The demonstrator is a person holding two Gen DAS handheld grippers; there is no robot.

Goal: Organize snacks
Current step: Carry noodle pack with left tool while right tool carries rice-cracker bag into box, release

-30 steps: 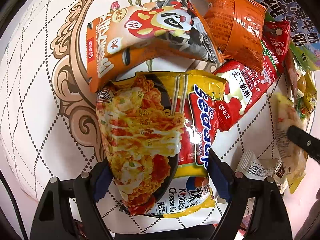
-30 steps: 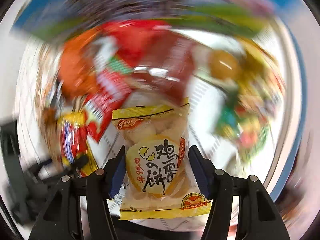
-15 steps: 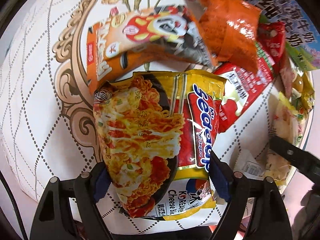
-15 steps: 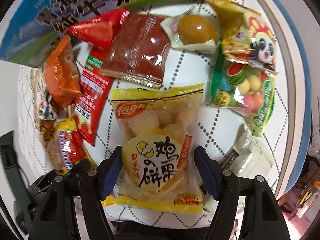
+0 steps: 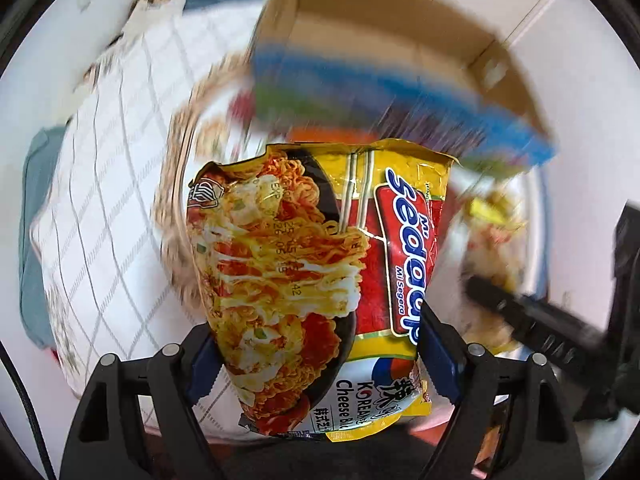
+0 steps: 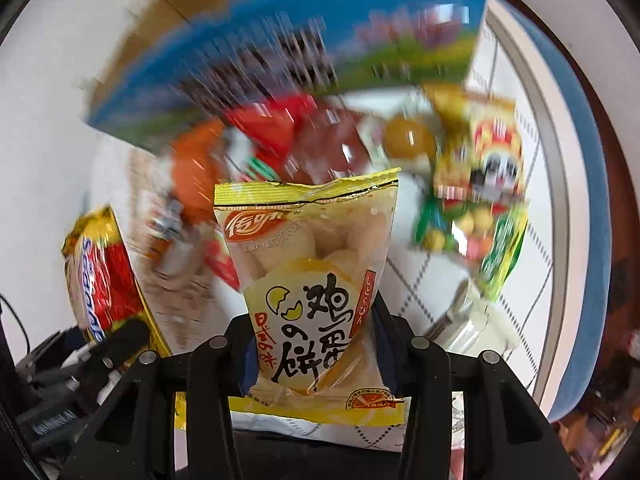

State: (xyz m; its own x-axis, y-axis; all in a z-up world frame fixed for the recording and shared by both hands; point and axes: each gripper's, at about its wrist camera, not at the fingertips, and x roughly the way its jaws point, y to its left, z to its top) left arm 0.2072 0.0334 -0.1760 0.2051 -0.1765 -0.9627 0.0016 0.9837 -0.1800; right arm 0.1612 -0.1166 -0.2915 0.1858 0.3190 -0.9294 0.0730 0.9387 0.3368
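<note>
behind held noodle packet (image 5: 320, 272), open cardboard box (image 5: 384, 36)

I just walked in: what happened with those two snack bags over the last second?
Both were lifted off the table. The right hand-held gripper has just been closing and now squeezes the egg-cracker bag; the left hand-held gripper kept its grip on the noodle packet. The other snacks stayed put.

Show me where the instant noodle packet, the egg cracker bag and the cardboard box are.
instant noodle packet (image 5: 320, 280): left wrist view, on the noodle photo at its middle.
egg cracker bag (image 6: 312, 280): right wrist view, on its yellow front.
cardboard box (image 5: 380, 36): left wrist view, on its brown inner wall.
</note>
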